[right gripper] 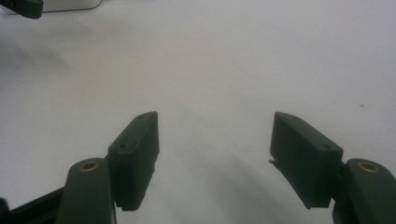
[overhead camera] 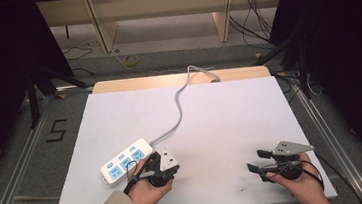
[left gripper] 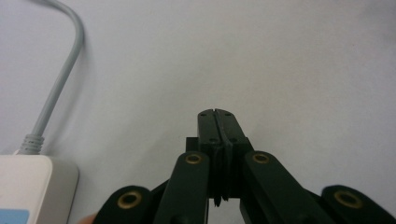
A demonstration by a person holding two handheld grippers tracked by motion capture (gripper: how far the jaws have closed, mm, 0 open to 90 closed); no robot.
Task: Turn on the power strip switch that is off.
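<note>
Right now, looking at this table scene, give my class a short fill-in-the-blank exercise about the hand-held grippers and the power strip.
1. The left hand-held gripper has its jaws ____.
2. The right hand-held gripper has its jaws ____.
3. The power strip lies nearest the ____ hand-held gripper.
4. The power strip's outlet faces are coloured ____.

Missing words: shut; open; left; blue

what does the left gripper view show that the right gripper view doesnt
Left gripper view: the left gripper with its jaws pressed together, holding nothing, plus a corner of the white power strip and its grey cable curving away.

Right gripper view: the right gripper with its jaws wide apart and empty, and a dark piece at the top left corner, too cropped to identify.

Both: the bare white table top ahead of the jaws.
</note>
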